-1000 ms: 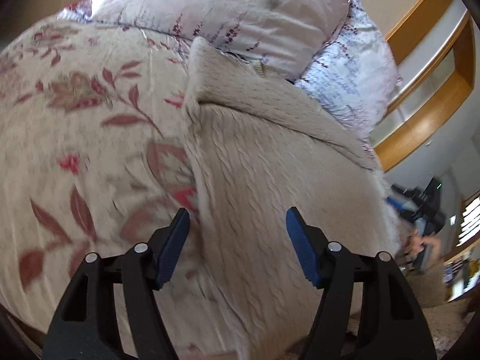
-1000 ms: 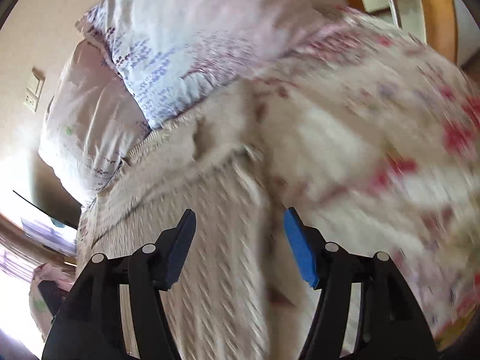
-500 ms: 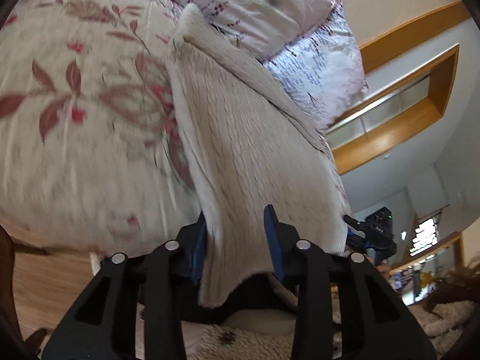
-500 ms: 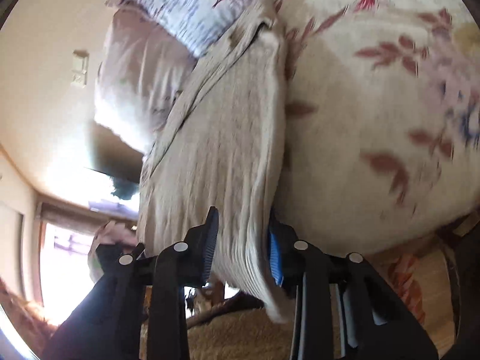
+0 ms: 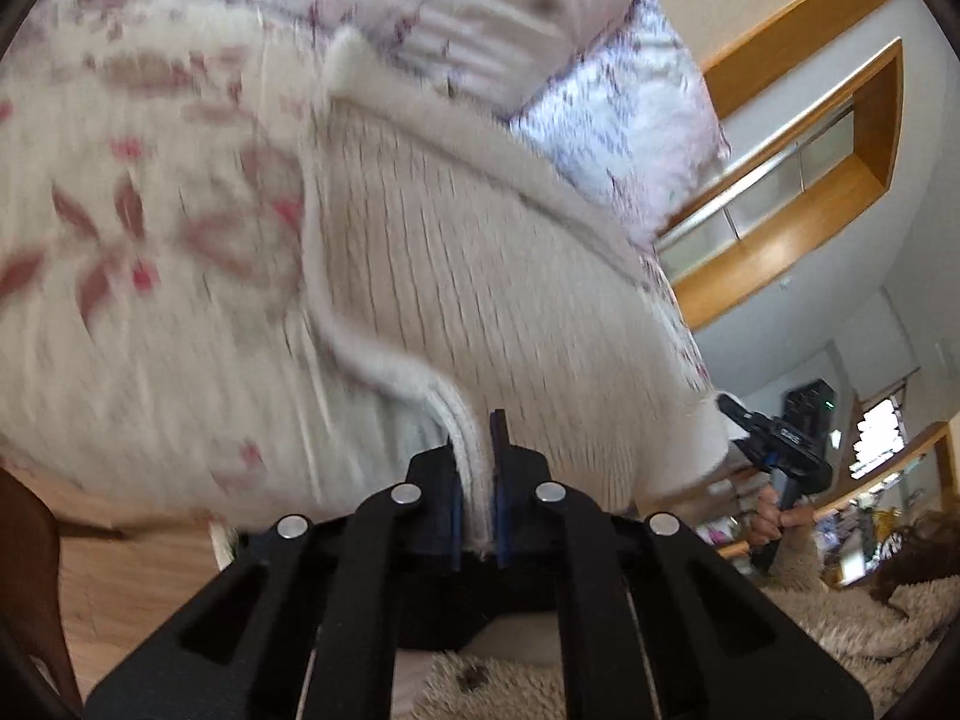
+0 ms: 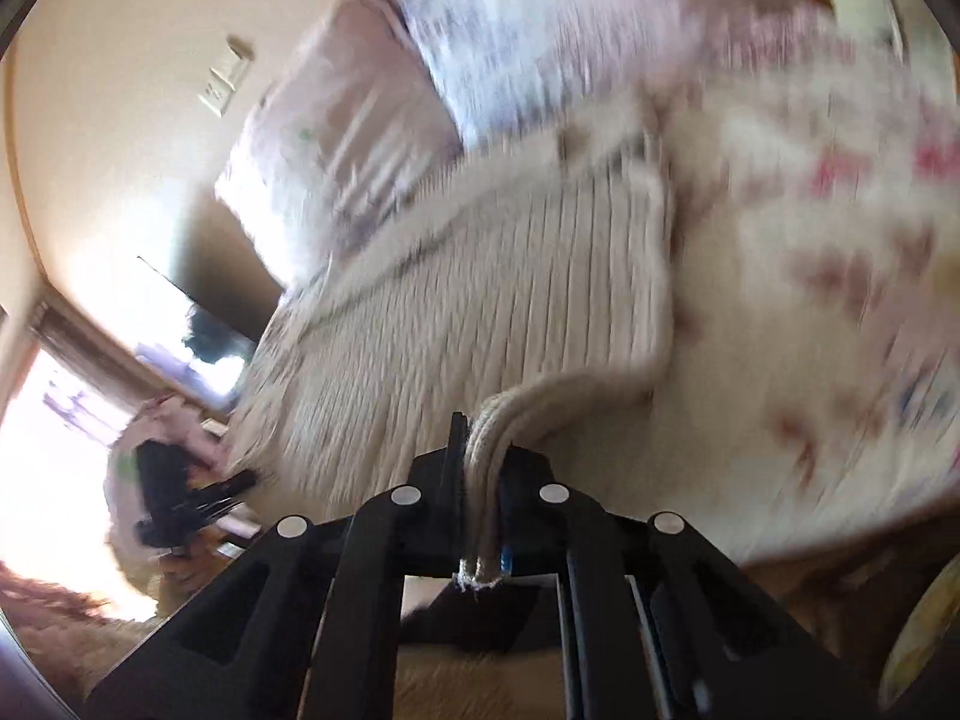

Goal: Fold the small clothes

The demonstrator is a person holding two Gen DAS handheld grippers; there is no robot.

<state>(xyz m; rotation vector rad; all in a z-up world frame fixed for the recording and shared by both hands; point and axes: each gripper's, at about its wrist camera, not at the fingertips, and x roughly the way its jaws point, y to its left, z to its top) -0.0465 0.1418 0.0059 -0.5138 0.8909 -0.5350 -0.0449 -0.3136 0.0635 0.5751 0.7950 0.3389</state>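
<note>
Daylit, window [image 6: 42,420] glare blown out, heavy motion blur, fisheye-warped edges

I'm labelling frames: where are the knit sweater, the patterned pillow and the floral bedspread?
knit sweater [image 5: 480,276], left wrist view, ribbed middle.
patterned pillow [image 5: 624,120], left wrist view, its face.
floral bedspread [image 5: 132,240], left wrist view, leaf print.

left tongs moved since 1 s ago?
Yes. The left tongs backed toward the bed's near edge, away from the pillows, and now clamp the knit garment's corner.
</note>
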